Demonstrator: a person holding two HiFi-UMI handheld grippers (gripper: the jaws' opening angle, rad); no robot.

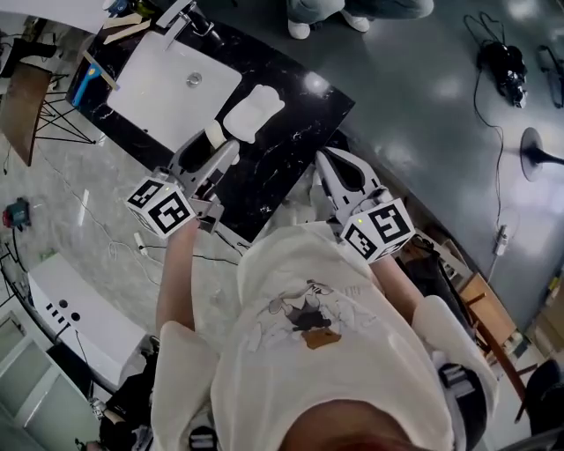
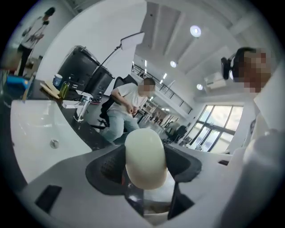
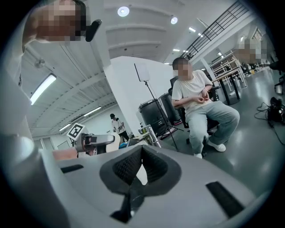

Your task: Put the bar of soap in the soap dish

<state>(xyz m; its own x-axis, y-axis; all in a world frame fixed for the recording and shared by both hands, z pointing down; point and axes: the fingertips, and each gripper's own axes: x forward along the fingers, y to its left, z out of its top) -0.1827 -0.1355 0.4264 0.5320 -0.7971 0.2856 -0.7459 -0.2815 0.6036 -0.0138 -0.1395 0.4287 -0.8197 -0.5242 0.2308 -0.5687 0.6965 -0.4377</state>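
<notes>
A cream oval bar of soap (image 1: 214,134) is clamped between the jaws of my left gripper (image 1: 220,148), held above the black countertop (image 1: 291,132). In the left gripper view the soap (image 2: 143,158) fills the gap between the dark pads (image 2: 104,171). The white wavy soap dish (image 1: 253,113) lies on the counter just beyond and to the right of the soap, with nothing in it. My right gripper (image 1: 328,163) hovers over the counter's near right edge. Its jaws meet with nothing between them, as the right gripper view (image 3: 140,156) shows.
A white sink basin (image 1: 150,88) with a drain (image 1: 194,79) and a faucet (image 1: 181,18) sits left of the dish. A seated person (image 3: 200,107) is beyond the counter. Cables (image 1: 132,238) run over the floor at left.
</notes>
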